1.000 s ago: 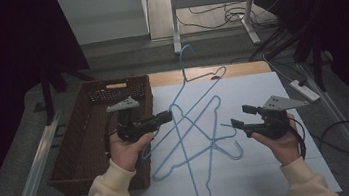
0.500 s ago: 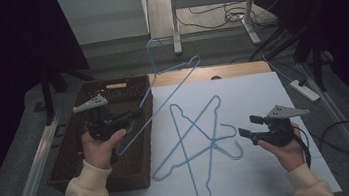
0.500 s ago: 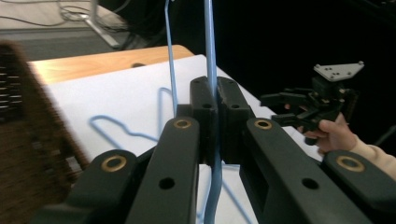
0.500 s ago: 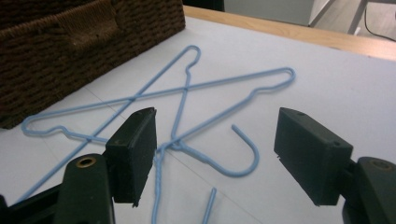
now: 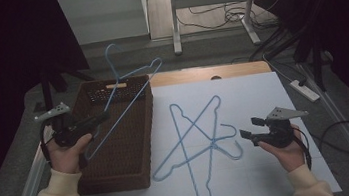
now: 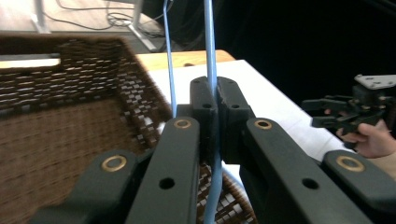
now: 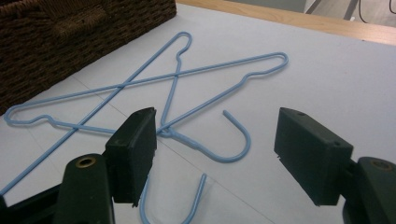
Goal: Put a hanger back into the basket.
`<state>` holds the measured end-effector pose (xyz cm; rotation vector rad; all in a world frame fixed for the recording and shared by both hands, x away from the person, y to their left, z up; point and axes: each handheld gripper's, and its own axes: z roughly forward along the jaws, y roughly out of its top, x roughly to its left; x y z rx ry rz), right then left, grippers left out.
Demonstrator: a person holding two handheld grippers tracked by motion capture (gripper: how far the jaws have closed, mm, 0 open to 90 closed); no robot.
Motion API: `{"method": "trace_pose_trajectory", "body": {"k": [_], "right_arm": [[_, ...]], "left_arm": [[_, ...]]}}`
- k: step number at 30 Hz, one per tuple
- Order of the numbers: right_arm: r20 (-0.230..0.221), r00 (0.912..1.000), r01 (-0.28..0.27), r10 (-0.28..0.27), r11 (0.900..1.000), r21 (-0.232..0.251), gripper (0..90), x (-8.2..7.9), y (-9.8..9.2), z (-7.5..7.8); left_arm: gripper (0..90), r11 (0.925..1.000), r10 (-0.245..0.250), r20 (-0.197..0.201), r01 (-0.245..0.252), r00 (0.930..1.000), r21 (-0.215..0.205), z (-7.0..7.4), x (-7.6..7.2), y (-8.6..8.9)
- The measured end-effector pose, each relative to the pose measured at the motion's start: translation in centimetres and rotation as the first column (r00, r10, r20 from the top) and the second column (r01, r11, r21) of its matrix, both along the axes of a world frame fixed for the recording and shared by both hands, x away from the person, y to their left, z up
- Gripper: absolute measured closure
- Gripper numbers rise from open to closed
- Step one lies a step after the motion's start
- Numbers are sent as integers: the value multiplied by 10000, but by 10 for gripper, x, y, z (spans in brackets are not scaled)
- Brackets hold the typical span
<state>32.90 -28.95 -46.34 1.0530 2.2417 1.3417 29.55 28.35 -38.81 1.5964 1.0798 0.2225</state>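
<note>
One light, springy wire hanger clamped in left gripper over basket; right gripper spread wide, two crossed hangers at nine o'clock. Best pinched on a straight run.

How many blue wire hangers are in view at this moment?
3. One hanger is clamped in the left gripper above the basket; two crossed hangers lie on the white sheet, none visibly hidden.
</note>
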Motion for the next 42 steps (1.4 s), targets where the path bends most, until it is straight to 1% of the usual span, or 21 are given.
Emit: {"method": "trace_pose_trajectory", "body": {"k": [1, 3, 4, 6, 7, 10, 11, 12, 16, 18, 20, 26, 28, 31, 32, 34, 35, 36, 38, 41, 42], "right_arm": [[0, 10000, 0, 0, 10000, 0, 308, 0, 0, 0], [-31, 10000, 49, -50, 10000, -38, 309, 1, -1, -1], [-31, 10000, 49, -50, 10000, -38, 309, 1, -1, -1], [-14, 10000, 86, -86, 9999, -54, 310, 0, -1, -1], [-14, 10000, 86, -86, 9999, -54, 310, 0, -1, -1], [-86, 9998, 164, -164, 9999, -38, 313, 0, -3, -1], [-63, 9999, 154, -154, 9999, -11, 315, 0, -3, -1], [-34, 9999, 141, -141, 9999, -5, 317, -1, -4, -1], [-13, 10000, 98, -98, 10000, -3, 317, -2, -3, -1], [-38, 10000, 86, -86, 10000, -42, 317, -1, -2, -1], [-55, 9999, 93, -93, 9999, -41, 317, -1, -2, -2], [-81, 9999, 66, -67, 10000, -69, 317, -1, -2, -2], [-120, 9999, 68, -69, 10000, -60, 316, 0, -2, -3], [-148, 9999, 41, -42, 10000, -80, 316, 0, -1, -4], [-148, 9999, 41, -42, 10000, -80, 316, 0, -1, -4], [-174, 9998, 26, -27, 10000, -88, 315, 0, -1, -4], [-186, 9998, 23, -25, 10000, -97, 316, 0, -1, -4], [-195, 9998, 20, -22, 9999, -116, 316, 0, -1, -5], [-181, 9998, 28, -29, 9999, -104, 317, 0, -1, -5], [-186, 9998, -7, 4, 9999, -148, 316, 0, 0, -5], [-182, 9998, 6, -8, 9999, -132, 316, 0, 0, -5]], "left_arm": [[866, 10000, 0, 0, 0, 10000, 0, 0, 0, 0], [866, 9997, 130, 4, -130, 9999, 192, -5, -2, 12], [866, 9997, 130, 4, -130, 9999, 192, -5, -2, 12], [866, 9991, 169, -34, -168, 9999, 378, -11, -5, 21], [866, 9991, 169, -34, -168, 9999, 378, -11, -5, 21], [866, 9970, 151, -163, -139, 9998, 764, -17, -8, 32], [866, 9970, 151, -163, -139, 9998, 764, -17, -8, 32], [866, 9966, 197, -220, -179, 9996, 807, -19, -9, 37], [866, 9967, 267, -244, -248, 9993, 774, -23, -13, 48], [866, 9971, 203, -242, -185, 9995, 740, -25, -13, 52], [866, 9974, 186, -333, -162, 9993, 708, -27, -12, 56], [866, 9955, 305, -557, -254, 9980, 912, -34, -8, 60], [866, 9940, 371, -706, -295, 9968, 1057, -38, -6, 62], [866, 9919, 287, -856, -177, 9959, 1258, -42, -4, 61], [866, 9919, 287, -856, -177, 9959, 1258, -42, -4, 61], [866, 9880, 253, -1013, -94, 9945, 1539, -45, -1, 59], [866, 9871, 279, -1077, -105, 9938, 1596, -45, 0, 59], [866, 9871, 279, -1077, -105, 9938, 1596, -45, 0, 59], [866, 9865, 326, -1217, -124, 9920, 1633, -48, 4, 58], [866, 9855, 260, -1325, -32, 9908, 1698, -51, 7, 57], [866, 9843, 166, -1401, 84, 9900, 1762, -53, 9, 55]]}}
